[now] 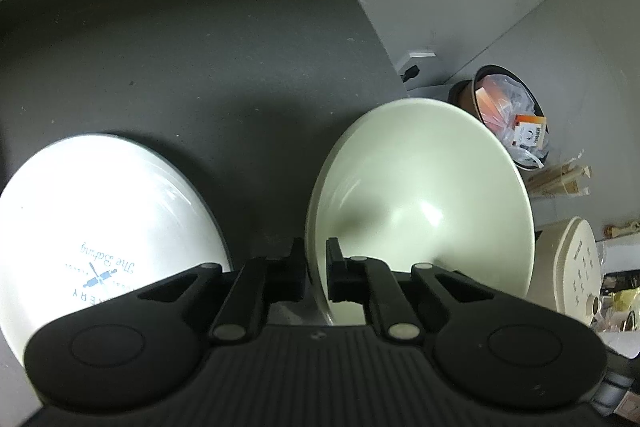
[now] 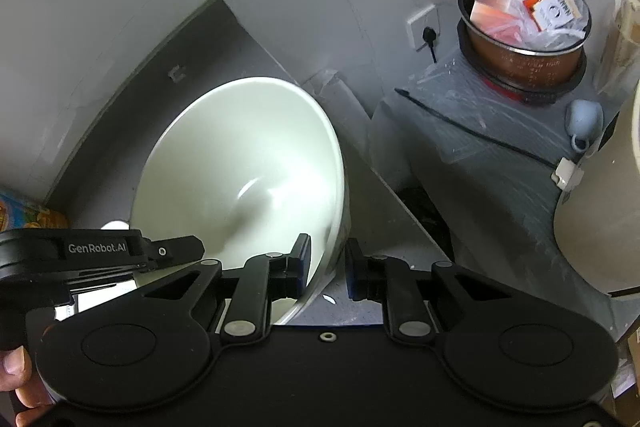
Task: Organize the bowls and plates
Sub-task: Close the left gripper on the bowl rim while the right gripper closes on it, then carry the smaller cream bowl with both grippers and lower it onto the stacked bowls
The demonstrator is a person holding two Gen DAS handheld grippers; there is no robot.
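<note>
A pale green bowl hangs tilted above the dark tabletop, its inside facing both cameras. My left gripper is shut on its near rim, one finger inside and one outside. In the right wrist view the same bowl has its right rim between the fingers of my right gripper, which press on the wall from both sides. The left gripper's body shows at that bowl's lower left. A white plate with blue print lies on the table to the left.
A copper-coloured pot stuffed with plastic bags stands on a grey covered block to the right. A cream appliance is at the far right, a wall socket behind. A colourful packet sits at the left edge.
</note>
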